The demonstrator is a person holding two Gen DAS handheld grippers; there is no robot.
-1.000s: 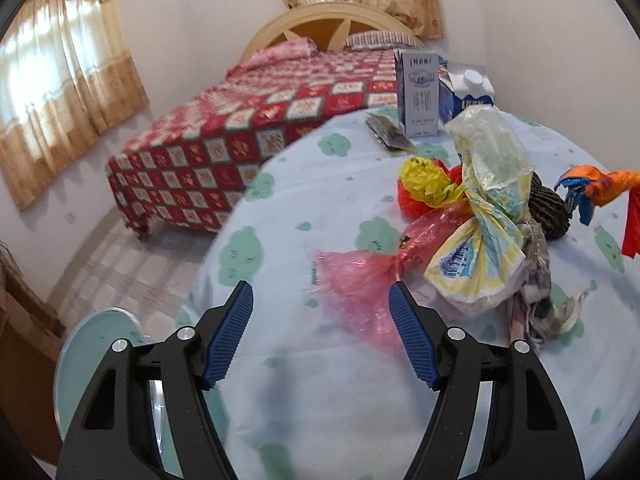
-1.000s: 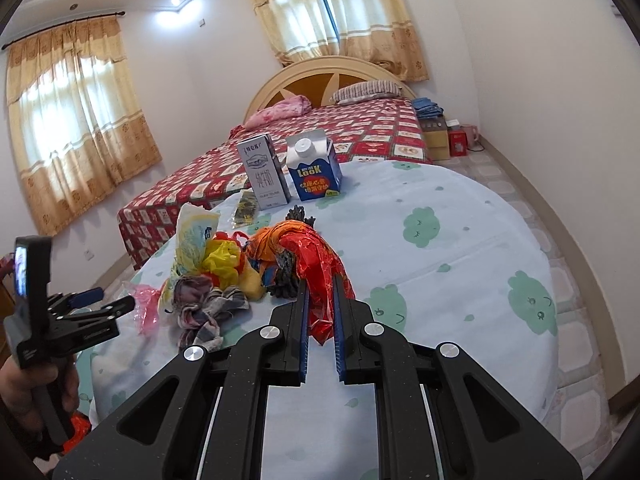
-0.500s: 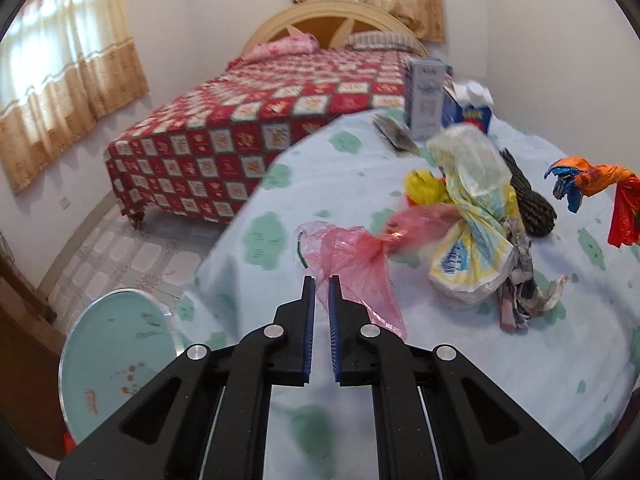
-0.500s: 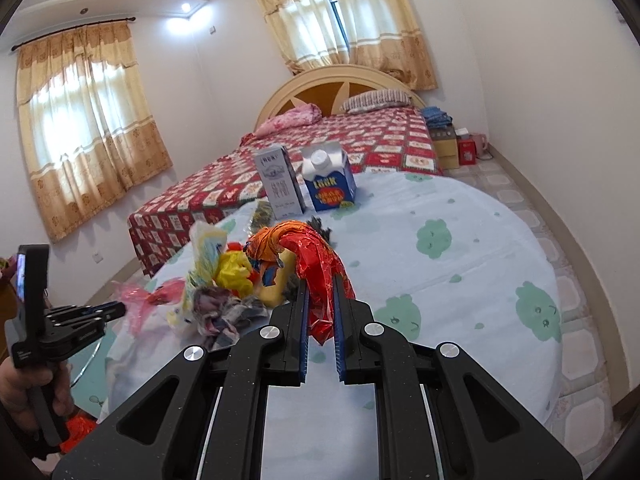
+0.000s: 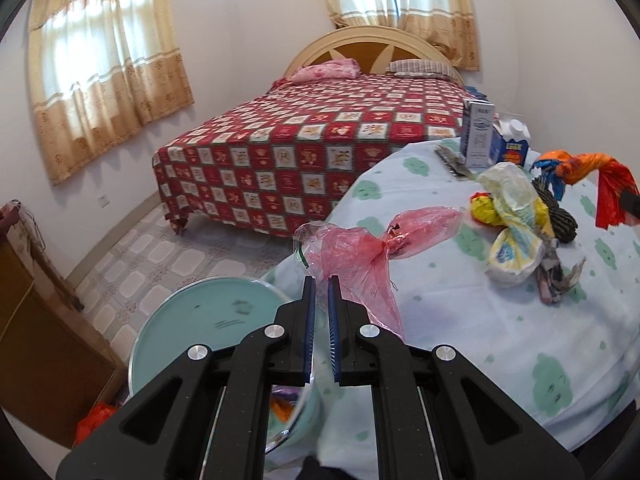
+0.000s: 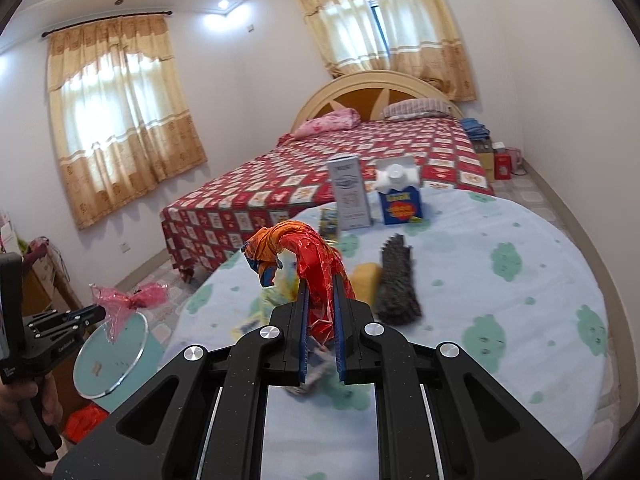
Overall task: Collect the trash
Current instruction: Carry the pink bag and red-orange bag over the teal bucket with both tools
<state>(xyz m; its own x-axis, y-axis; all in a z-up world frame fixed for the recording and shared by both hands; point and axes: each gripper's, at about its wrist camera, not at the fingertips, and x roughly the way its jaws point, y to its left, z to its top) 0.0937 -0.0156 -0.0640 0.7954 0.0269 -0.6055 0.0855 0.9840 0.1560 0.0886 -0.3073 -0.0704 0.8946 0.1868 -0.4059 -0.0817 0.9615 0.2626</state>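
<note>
My left gripper (image 5: 321, 284) is shut on a pink plastic bag (image 5: 372, 248) and holds it in the air over the table's left edge, above a teal bin (image 5: 208, 320). In the right wrist view the pink bag (image 6: 128, 300) hangs from it over the bin (image 6: 112, 356). My right gripper (image 6: 320, 292) is shut on a red and orange plastic bag (image 6: 308, 248), held above the table; this bag also shows in the left wrist view (image 5: 580, 172). A heap of yellow and white bags and wrappers (image 5: 516, 224) lies on the tablecloth (image 5: 460, 340).
Two cartons (image 6: 376, 196) stand at the table's far edge. A dark mesh piece (image 6: 396, 280) lies by the heap. A bed (image 5: 320, 132) with a red quilt stands behind the table. A wooden cabinet (image 5: 36, 340) and a red bag (image 5: 94, 424) are at the left.
My left gripper shut on the pink bag, lifted it off the table and carried it left over the bin. My right gripper rose, still holding the red bag.
</note>
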